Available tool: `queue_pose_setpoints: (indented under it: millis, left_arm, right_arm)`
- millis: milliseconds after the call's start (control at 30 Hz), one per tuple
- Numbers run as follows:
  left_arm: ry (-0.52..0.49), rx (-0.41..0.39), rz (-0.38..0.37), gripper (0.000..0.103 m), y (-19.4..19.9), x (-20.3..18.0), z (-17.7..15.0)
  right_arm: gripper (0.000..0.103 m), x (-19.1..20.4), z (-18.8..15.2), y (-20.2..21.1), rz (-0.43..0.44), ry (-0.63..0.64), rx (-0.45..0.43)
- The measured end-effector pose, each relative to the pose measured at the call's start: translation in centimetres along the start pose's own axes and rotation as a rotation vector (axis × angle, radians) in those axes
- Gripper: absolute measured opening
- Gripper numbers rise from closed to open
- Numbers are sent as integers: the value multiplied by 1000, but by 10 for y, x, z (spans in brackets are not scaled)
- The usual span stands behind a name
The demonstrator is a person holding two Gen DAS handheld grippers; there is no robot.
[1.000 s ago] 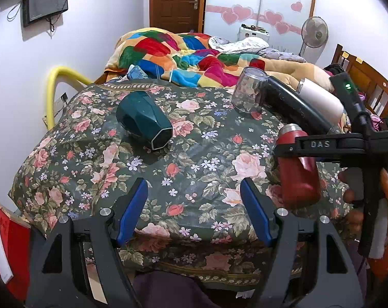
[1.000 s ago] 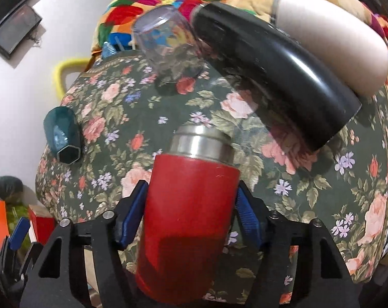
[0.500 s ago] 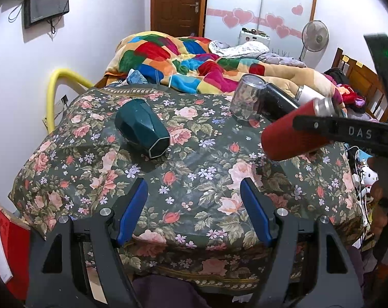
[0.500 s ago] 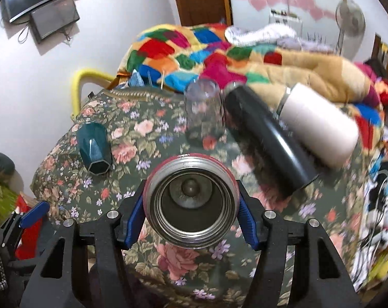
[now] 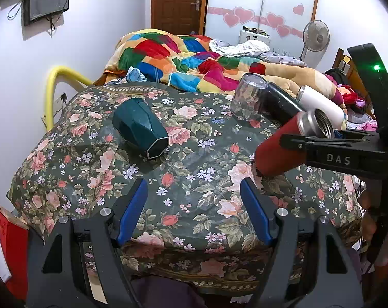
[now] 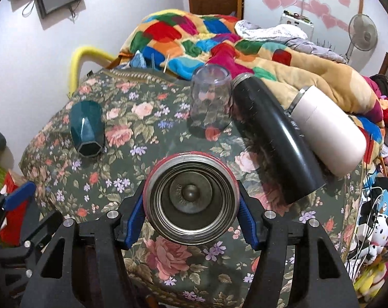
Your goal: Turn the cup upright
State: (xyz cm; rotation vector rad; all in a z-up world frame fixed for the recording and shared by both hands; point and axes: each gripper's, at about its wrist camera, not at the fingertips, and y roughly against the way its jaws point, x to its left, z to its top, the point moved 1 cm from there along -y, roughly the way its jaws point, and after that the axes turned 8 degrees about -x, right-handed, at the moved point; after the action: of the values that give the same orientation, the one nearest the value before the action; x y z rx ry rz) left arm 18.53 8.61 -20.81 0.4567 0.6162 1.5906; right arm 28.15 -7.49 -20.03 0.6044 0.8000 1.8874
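My right gripper (image 6: 191,218) is shut on a red steel cup (image 6: 191,199). The cup's open steel mouth faces the right wrist camera. In the left wrist view the red cup (image 5: 283,151) is tilted, its mouth up and to the right, its base close above the floral tablecloth (image 5: 194,179). The right gripper (image 5: 330,151) clamps it from the right. My left gripper (image 5: 194,213) is open and empty near the table's front edge.
A teal faceted cup (image 5: 140,127) lies on its side at the left. A clear cup (image 5: 248,100) stands upside down at the back. A black flask (image 6: 273,138) and a white flask (image 6: 330,136) lie beside it. A bed with a colourful blanket (image 5: 194,56) is behind.
The right gripper has lifted the red cup from mouth-down and rotated it, so its mouth now points up and towards the camera. The left gripper has stayed open in place.
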Motion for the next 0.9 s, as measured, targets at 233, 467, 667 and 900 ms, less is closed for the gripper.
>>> queue_pose_setpoints:
  millis: [233,467,667,900]
  left_arm:
    - [1,3,4,73,-2,1,1]
    - [14,-3,7,73,3,4,5]
    - [16,-47,-4,73,23,-2,15]
    - [1,-176,-56,73,77,-21,40]
  right_arm:
    - [60,8,8,-7,-15,43,0]
    - [69,11,13,-8,-21,46,26]
    - [69,10,11,22,13,46,-8]
    - [69,5,11,116,52,18,-210]
